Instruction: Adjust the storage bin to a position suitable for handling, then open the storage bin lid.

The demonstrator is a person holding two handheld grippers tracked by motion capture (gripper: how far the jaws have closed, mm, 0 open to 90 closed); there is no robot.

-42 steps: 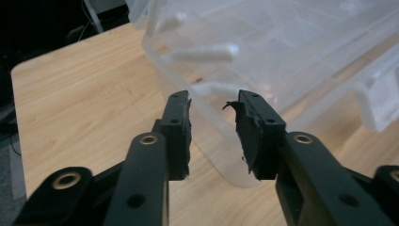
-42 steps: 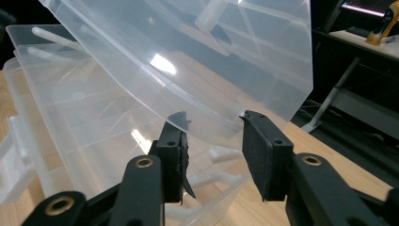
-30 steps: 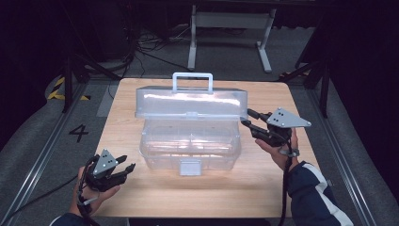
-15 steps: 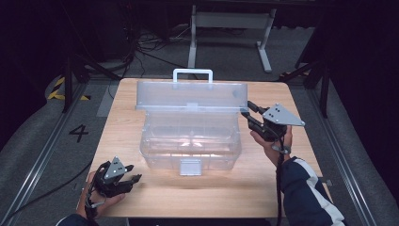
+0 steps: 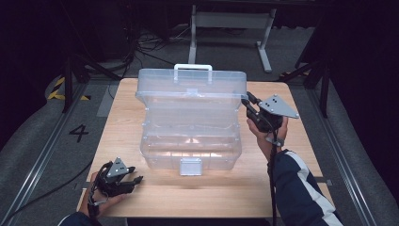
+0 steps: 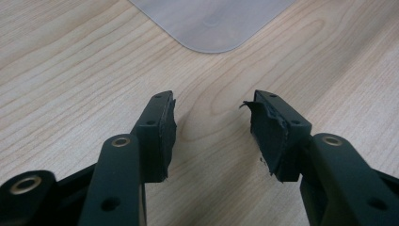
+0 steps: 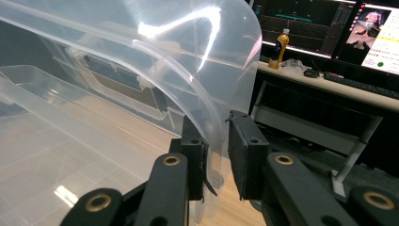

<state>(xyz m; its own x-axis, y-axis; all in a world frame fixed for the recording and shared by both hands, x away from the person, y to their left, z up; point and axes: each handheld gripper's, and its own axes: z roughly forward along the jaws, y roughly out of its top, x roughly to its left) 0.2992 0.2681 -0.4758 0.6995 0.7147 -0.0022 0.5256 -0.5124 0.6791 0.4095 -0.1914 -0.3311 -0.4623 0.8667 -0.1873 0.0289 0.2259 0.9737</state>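
Left gripper (image 5: 134, 181) sits at the worktop's (image 5: 291, 183) near-left corner, jaws spread wide, holding nothing. Mid-worktop, the clear box (image 5: 190, 150) stands open. Right gripper (image 7: 217, 155) pinches its raised lid's (image 5: 192, 89) right edge.

Lid (image 5: 190, 87) of the clear box (image 5: 190, 150) now stands raised, tipped up and back from where it lay a second ago. Right gripper (image 5: 245, 101) rides higher with the lid's right edge between its jaws. Left gripper (image 5: 134, 181) sits lower, nearer the surface's (image 5: 301, 141) front edge.
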